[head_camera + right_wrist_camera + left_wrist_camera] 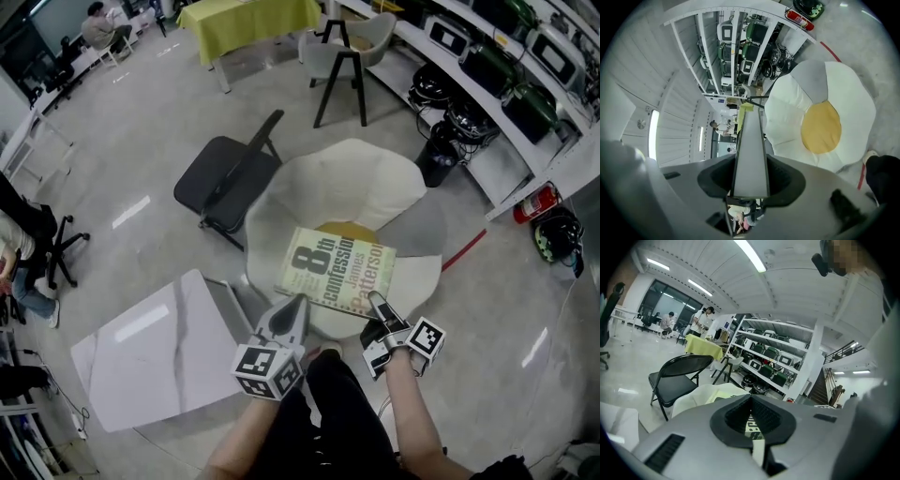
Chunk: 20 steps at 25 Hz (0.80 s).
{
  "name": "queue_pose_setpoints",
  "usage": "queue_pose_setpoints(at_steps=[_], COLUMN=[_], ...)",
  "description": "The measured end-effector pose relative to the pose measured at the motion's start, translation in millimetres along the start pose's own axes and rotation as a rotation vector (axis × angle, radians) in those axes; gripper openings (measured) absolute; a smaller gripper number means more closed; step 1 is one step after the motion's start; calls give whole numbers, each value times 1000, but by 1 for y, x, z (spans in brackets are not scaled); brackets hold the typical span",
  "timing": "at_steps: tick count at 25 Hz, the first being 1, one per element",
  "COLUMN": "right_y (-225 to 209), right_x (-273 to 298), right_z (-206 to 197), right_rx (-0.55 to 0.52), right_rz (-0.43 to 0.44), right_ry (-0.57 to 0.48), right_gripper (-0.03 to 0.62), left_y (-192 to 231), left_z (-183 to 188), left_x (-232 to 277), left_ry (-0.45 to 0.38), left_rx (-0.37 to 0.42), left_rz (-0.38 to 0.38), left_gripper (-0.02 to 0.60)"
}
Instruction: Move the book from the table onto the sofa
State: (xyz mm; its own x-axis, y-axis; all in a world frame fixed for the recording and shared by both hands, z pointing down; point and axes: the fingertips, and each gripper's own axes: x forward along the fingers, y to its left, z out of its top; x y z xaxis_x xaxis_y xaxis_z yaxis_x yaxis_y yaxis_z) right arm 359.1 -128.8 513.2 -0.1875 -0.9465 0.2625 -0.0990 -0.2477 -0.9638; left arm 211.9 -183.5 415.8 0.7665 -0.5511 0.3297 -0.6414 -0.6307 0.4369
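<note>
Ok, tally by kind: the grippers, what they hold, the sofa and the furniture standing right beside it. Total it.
Hand-held grippers: 2 (left hand-held gripper, right hand-held gripper)
Yellow-green paperback book: 1
White egg-shaped sofa with yellow centre: 1
Black metal folding chair: 1
White marble-look table: 1
Total: 6
</note>
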Motion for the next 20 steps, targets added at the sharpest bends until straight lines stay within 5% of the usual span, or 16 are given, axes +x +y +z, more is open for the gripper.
queue_pose_setpoints(at_steps=[5, 20], right_y=[-27, -118], right_x=[27, 184], right_z=[17, -19], right_rx=[1, 4], right_rz=[-10, -14], right_ry=[42, 204], right_gripper=[170, 170], left_y=[19, 144], left_z=[-11, -61], left_x=[21, 81], left_ry=[8, 62], left_rx=[-8, -33], left_rz=[46, 114], left_gripper=[11, 11])
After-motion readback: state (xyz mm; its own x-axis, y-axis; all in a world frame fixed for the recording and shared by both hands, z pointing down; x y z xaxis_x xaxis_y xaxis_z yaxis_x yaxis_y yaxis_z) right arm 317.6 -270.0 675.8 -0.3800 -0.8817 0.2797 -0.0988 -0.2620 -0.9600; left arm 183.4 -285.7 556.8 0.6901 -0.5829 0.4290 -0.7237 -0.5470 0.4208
